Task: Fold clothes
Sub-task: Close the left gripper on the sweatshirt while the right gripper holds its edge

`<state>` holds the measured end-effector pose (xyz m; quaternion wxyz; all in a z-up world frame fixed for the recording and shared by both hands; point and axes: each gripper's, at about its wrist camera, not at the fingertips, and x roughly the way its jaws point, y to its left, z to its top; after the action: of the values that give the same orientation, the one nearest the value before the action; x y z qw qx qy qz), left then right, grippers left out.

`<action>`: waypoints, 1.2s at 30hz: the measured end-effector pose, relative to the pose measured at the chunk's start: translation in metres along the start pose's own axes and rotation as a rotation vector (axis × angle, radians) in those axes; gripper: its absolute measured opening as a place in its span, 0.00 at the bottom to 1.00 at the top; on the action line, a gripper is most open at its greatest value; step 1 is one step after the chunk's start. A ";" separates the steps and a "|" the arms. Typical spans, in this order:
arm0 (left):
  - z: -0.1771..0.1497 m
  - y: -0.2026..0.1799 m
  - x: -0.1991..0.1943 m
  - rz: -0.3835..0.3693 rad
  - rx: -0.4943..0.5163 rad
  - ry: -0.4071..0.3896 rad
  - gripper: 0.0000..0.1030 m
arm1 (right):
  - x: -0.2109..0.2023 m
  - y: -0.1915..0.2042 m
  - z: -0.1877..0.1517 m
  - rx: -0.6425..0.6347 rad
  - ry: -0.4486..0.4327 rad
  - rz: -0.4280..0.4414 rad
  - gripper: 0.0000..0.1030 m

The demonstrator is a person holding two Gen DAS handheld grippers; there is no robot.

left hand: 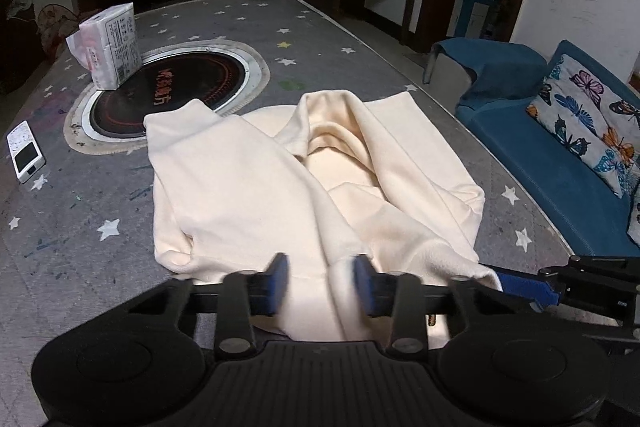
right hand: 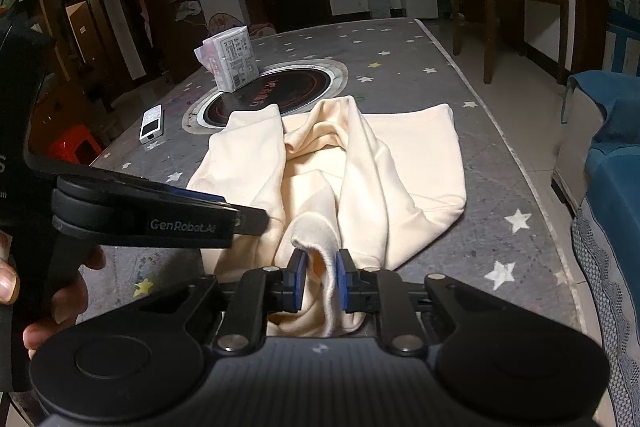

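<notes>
Both tools, left tool (left hand: 321,281) and right tool (right hand: 320,277), clamp the cream garment's (left hand: 248,183) near hem; next, lift it evenly and fold it away.

Right tool (right hand: 322,277) clamping cream garment (right hand: 360,167) hem, grey star-patterned table (right hand: 500,163)

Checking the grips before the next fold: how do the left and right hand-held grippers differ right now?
The left hand-held gripper has its blue pads set wider, around a thick bunch of the cream garment; the right hand-held gripper has its pads closer together, pinching a thin fleecy hem. The left one's pads look motion-blurred; the right one's are sharp. Both hold the garment's near edge over the star-patterned table.
</notes>
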<state>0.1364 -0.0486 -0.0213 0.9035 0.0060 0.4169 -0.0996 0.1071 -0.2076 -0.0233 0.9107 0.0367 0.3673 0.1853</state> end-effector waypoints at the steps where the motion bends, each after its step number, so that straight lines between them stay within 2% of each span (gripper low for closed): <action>1: 0.000 0.000 0.000 -0.005 -0.001 -0.001 0.19 | 0.000 -0.001 0.000 0.004 -0.001 0.000 0.10; 4: -0.001 0.001 -0.003 -0.013 -0.005 -0.012 0.12 | 0.000 -0.001 0.000 0.007 -0.001 -0.002 0.09; 8: -0.003 0.002 -0.010 -0.016 -0.007 -0.029 0.10 | -0.002 0.001 -0.002 0.006 -0.004 0.002 0.06; 15: -0.012 0.012 -0.023 -0.022 -0.032 -0.047 0.07 | -0.007 0.005 -0.004 0.005 0.000 0.047 0.04; 21: -0.026 0.027 -0.045 -0.024 -0.057 -0.073 0.07 | -0.015 0.015 -0.008 -0.025 0.025 0.124 0.03; 25: -0.036 0.035 -0.058 -0.025 -0.069 -0.081 0.06 | -0.023 0.022 -0.009 -0.052 0.024 0.129 0.04; 28: -0.042 0.042 -0.064 -0.025 -0.077 -0.077 0.03 | -0.027 0.023 -0.006 -0.061 0.014 0.131 0.08; 31: -0.048 0.047 -0.068 -0.024 -0.080 -0.073 0.03 | -0.027 0.021 0.002 -0.075 0.001 0.095 0.15; 33: -0.048 0.050 -0.068 -0.036 -0.089 -0.065 0.04 | -0.025 0.017 0.008 -0.084 -0.006 0.069 0.27; 36: -0.040 0.051 -0.066 -0.048 -0.109 -0.064 0.08 | -0.017 0.011 0.020 -0.084 -0.003 0.027 0.28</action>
<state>0.0738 0.0170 -0.0017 0.9126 -0.0561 0.3928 -0.0984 0.1056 -0.2026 0.0046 0.9094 0.0038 0.3573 0.2129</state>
